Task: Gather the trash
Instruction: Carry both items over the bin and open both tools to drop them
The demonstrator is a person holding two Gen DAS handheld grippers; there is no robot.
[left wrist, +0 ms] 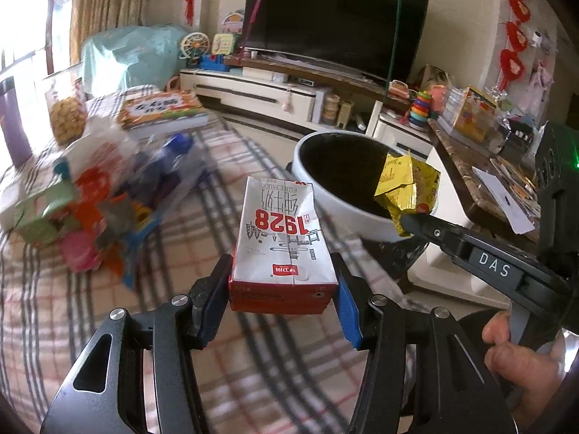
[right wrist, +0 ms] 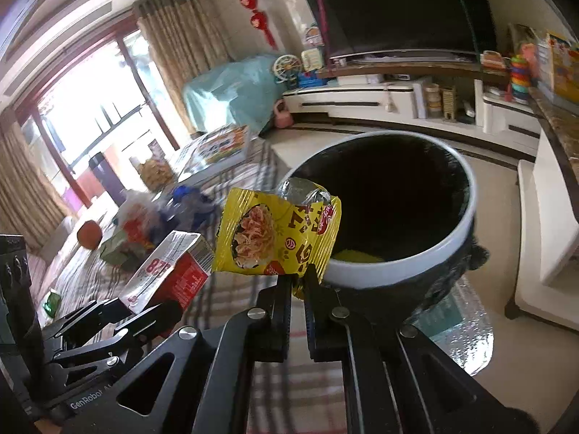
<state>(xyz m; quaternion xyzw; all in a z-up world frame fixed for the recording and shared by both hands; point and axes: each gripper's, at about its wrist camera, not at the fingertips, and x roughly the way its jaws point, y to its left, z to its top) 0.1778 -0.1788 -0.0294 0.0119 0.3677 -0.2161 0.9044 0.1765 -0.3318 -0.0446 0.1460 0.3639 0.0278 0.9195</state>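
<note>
Over the checked tablecloth [left wrist: 188,271] I've got the milk carton [left wrist: 280,249] clamped in my left gripper [left wrist: 278,300] and the yellow wrapper [right wrist: 277,233] pinched in my right gripper [right wrist: 297,289], both near the bin [right wrist: 398,267], nothing dropped yet, more litter [left wrist: 94,209] far left.

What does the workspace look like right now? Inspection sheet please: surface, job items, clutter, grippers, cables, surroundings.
Surface: checked tablecloth, partly covered.
Job's things: milk carton and yellow snack wrapper, both held up near the bin, white-rimmed with a dark inside; something yellow lies in its bottom.
Clutter: blurred pile of packets and bags, book, jar of snacks.
Grippers: left gripper shut on the carton's base; right gripper shut on the wrapper's lower edge.
Cables: nothing seen.
Surroundings: television on a white cabinet, curtains and window at left, red wall ornaments, a hand on the right gripper's handle.
</note>
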